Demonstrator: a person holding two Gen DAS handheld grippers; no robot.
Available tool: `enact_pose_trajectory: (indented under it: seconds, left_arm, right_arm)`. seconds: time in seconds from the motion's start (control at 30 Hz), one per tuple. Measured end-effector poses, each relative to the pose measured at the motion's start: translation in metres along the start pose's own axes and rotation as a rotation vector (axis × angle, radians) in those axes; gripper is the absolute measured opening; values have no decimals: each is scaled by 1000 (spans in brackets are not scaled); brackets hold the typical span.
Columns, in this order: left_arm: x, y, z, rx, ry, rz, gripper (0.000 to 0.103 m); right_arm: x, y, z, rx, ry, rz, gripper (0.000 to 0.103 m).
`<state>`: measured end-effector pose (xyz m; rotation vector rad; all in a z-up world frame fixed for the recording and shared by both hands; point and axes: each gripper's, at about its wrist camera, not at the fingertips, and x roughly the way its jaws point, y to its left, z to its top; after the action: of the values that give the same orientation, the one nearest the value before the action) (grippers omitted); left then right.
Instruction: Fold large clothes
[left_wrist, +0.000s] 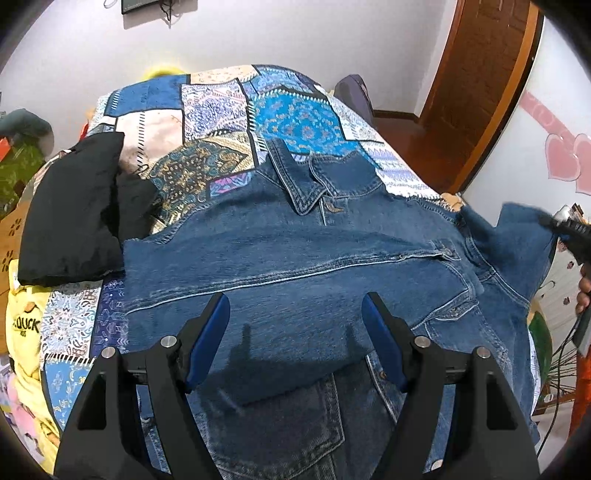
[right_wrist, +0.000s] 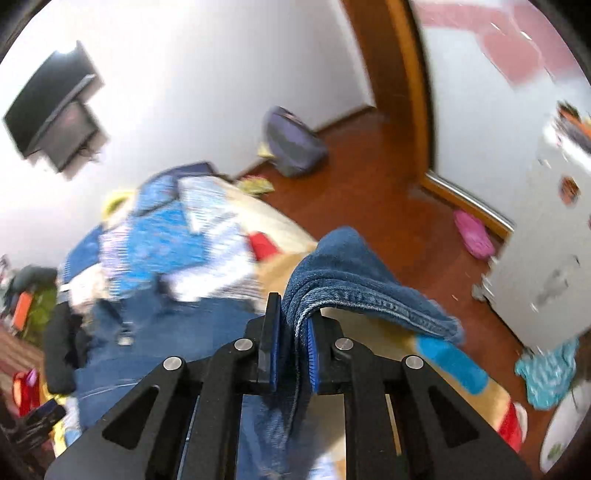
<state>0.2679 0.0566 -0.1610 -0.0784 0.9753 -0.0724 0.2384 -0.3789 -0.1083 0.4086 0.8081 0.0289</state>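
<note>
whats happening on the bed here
A person with a handheld gripper in each hand is folding a blue denim jacket spread on a patchwork-quilted bed. The right gripper has its jaws clamped on a jacket sleeve. The left gripper hovers open above the jacket, gripping nothing.

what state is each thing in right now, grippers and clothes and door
left gripper: open, above the jacket, holding nothing
right gripper: shut on the jacket's sleeve end
denim jacket: spread on the bed, one sleeve folded across the front, other sleeve lifted
black garment: folded, lying beside the jacket
wooden door: open
</note>
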Motion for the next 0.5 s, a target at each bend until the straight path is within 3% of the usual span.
enact_pose_trajectory:
  seconds: [0.13,0.27,0.5]
  left_arm:
    - [-13,6,-4,-6,-22,-2,73]
    - [-21,12,-8,-8,-34,0,73]
    - [-30,27,-22,-19,-39,1,73]
  right_arm:
    - [-17,54,-2,-96,-30,109,11]
    - [-11,98,-20,-180,2,180,10]
    - [59,141,-78,-273,236,170,10]
